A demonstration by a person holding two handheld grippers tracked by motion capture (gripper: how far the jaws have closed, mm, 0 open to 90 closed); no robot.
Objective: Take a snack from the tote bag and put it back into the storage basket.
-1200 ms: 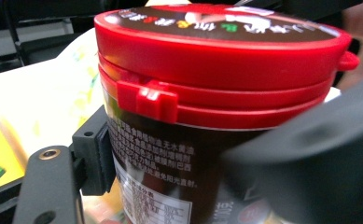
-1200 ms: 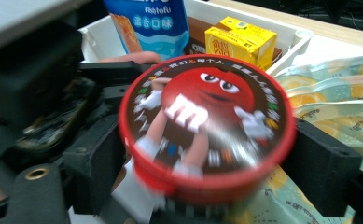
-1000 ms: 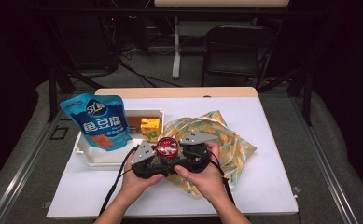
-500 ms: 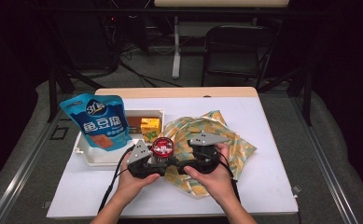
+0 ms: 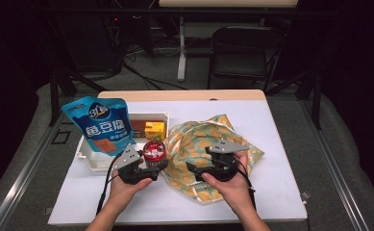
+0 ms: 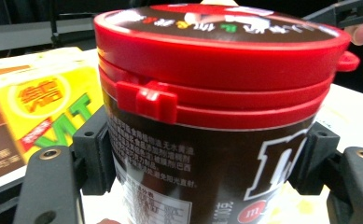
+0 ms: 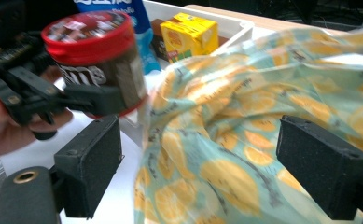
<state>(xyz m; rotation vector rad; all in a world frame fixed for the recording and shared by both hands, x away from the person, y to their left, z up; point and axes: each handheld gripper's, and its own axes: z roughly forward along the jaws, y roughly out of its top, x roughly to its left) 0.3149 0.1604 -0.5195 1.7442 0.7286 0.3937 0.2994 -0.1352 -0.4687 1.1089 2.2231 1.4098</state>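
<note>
A brown candy tub (image 5: 154,150) with a red lid is upright between the jaws of my left gripper (image 5: 155,161), which is shut on its lower body. In the left gripper view the tub (image 6: 207,116) stands close up, a pad of the left gripper (image 6: 207,158) on each side. My right gripper (image 5: 193,168) points left over a pale green cloth (image 5: 199,139) printed with orange slices. In the right gripper view the right gripper (image 7: 207,172) stands wide open, the cloth (image 7: 244,140) lying loose between and beyond its pads. The tub (image 7: 95,51) is off to its left.
A white tray (image 5: 91,161) at the left holds a blue snack pouch (image 5: 100,125), a yellow drink carton (image 5: 155,131) and a brown box (image 5: 137,127). A black chair (image 5: 242,53) stands behind the table. The white tabletop (image 5: 280,183) lies bare at the right.
The two hands have drawn apart. My left gripper carried the tub a little to the left, toward the tray, and my right gripper moved to the right over the cloth.
</note>
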